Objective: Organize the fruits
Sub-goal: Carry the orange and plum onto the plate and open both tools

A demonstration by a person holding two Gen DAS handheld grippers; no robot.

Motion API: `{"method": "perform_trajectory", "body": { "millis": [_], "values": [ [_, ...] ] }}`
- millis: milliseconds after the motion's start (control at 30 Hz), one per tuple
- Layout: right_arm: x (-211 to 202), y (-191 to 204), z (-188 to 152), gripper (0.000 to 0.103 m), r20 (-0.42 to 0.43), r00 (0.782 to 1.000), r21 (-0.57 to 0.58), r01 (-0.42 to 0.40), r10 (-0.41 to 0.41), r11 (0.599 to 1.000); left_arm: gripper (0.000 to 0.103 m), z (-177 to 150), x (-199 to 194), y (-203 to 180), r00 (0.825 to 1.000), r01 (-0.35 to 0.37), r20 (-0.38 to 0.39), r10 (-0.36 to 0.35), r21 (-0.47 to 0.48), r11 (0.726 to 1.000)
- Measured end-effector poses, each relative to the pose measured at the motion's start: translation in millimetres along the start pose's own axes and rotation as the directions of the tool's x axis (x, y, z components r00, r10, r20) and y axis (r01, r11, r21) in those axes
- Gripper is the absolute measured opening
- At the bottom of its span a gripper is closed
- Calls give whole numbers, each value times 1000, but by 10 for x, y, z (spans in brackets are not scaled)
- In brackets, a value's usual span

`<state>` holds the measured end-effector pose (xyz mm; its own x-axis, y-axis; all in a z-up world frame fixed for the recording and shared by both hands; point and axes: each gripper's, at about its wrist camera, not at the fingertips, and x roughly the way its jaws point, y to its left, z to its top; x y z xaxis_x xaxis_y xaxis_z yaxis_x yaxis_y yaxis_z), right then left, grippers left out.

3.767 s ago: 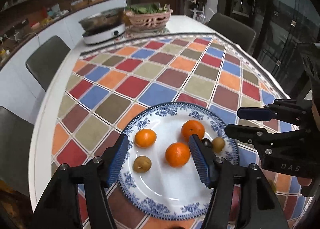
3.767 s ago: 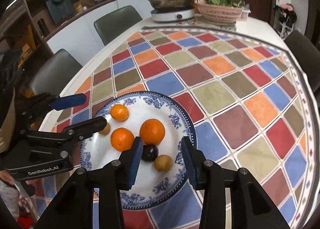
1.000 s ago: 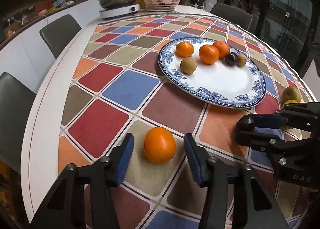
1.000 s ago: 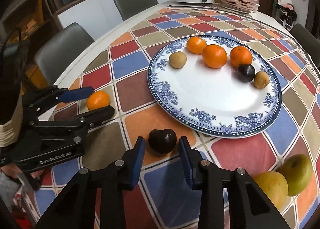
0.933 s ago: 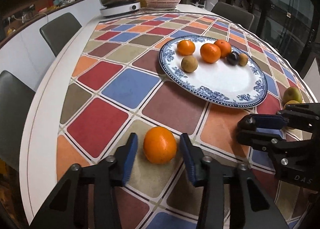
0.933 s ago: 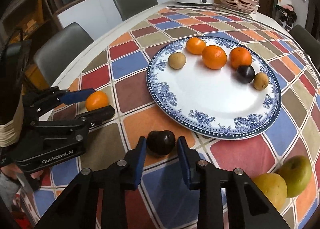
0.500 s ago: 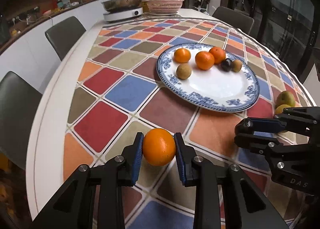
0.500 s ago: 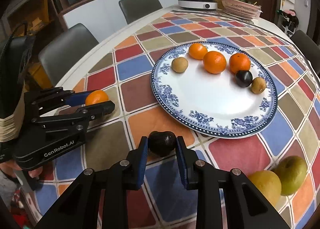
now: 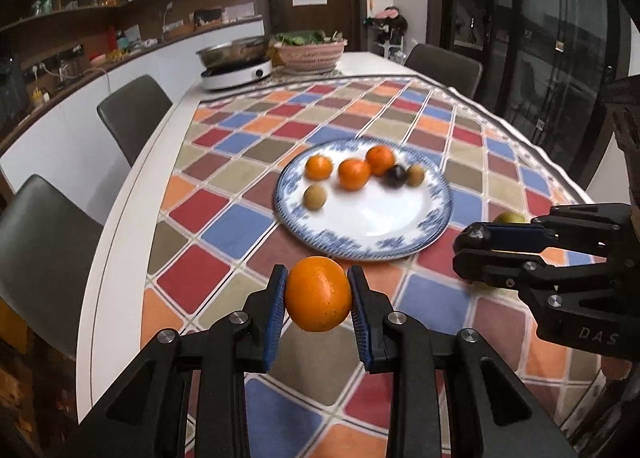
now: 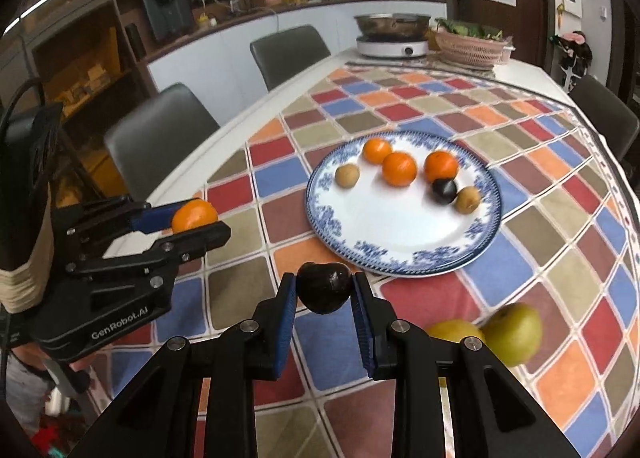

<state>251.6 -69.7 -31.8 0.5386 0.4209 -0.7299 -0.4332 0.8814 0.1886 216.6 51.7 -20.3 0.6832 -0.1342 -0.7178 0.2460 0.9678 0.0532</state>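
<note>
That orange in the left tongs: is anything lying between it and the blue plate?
No. In the left wrist view, only bare checkered tablecloth lies between the orange and the plate.

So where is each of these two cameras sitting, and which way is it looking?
Left wrist view: on the left claw, looking down its fingers at its orange; right claw at right.
Right wrist view: on the right claw, looking at its dark plum; left claw at left.
Both share the blue-rimmed plate of fruit and the checked tablecloth.
</note>
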Motion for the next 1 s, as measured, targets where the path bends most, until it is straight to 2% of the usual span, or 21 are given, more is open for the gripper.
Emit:
{"method": "perform_trajectory", "body": {
  "millis": [267, 467, 600, 733, 1000],
  "values": [
    [-283, -205, 159, 29, 68, 998, -8, 15, -15, 1000, 31, 261, -67, -212, 999, 11, 41, -13, 36, 999],
    [-356, -377, 357, 29, 95, 995, -31, 28, -25, 999, 31, 510, 73, -288, 998, 39, 47, -40, 23, 999],
    [-233, -525, 488, 29, 56, 998, -49, 15, -13, 999, 31, 608, 235, -274, 997, 68, 29, -68, -7, 998],
    [14, -687, 579, 29, -19, 1000, -42, -3, 2, 999, 30, 701, 468, -251, 997, 80, -7, -80, -13, 997],
    [461, -884, 719, 29, -126, 992, -53, -10, 3, 999, 31, 765, 910, -170, 992, 93, -82, -95, -25, 995]
  ]
}}
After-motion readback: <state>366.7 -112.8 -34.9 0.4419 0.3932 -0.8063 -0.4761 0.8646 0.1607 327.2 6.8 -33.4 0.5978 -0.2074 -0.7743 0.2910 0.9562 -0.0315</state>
